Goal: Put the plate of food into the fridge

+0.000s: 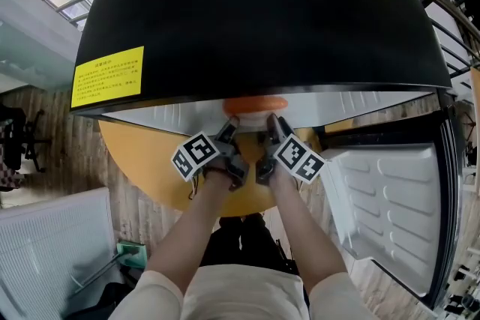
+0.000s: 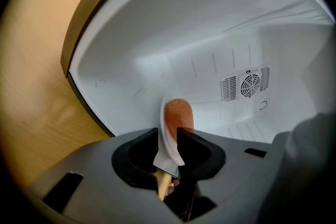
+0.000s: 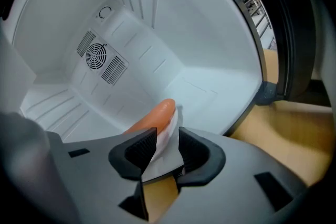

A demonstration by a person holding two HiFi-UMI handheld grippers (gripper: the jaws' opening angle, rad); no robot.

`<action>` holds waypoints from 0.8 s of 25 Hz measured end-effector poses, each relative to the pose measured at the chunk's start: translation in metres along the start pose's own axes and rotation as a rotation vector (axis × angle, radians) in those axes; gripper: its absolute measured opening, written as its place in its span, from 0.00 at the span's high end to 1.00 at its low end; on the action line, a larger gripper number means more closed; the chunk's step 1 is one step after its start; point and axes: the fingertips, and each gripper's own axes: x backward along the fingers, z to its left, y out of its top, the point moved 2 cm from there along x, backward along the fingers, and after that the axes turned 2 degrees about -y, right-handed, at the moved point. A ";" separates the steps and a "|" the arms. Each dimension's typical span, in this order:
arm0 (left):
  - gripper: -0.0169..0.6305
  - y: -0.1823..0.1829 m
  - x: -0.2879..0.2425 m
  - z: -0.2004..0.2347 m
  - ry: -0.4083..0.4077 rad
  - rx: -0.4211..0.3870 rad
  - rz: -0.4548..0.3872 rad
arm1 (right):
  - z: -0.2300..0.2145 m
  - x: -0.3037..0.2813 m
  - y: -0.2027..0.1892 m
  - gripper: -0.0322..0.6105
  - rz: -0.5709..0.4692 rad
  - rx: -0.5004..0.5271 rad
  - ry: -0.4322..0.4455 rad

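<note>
I am clamping the plate (image 1: 253, 118) of orange food (image 1: 255, 104) by its near rim with my left gripper (image 1: 229, 133) and right gripper (image 1: 268, 133), both equally near. It is hanging at frame centre, in the fridge (image 1: 255, 26) mouth, with the cavity straight ahead.

**Fridge top hides most of the plate**

In the head view, the black top of the fridge (image 1: 255, 11) covers its whole inside and nearly all of the plate (image 1: 253, 118). Only a white rim and a strip of orange food (image 1: 255, 104) show under the fridge's front edge. What food it is cannot be told. The print on the yellow label (image 1: 107, 76) on the fridge top is too small to read. Near the fridge opening, the left gripper (image 2: 168, 136) and right gripper (image 3: 165, 139) hide the plate's near part behind their bodies.
</note>
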 end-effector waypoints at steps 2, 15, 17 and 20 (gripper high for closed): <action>0.81 0.000 0.002 -0.001 -0.001 -0.008 0.000 | -0.001 0.002 0.000 0.75 0.004 -0.009 0.002; 0.81 -0.007 0.035 -0.015 -0.006 -0.124 0.043 | 0.014 0.040 0.001 0.75 0.003 0.040 0.042; 0.81 -0.008 0.043 -0.024 -0.016 -0.169 0.058 | 0.021 0.049 0.003 0.76 0.004 0.054 0.063; 0.84 -0.010 0.056 -0.037 -0.026 -0.244 0.073 | 0.031 0.063 0.004 0.81 0.004 0.081 0.078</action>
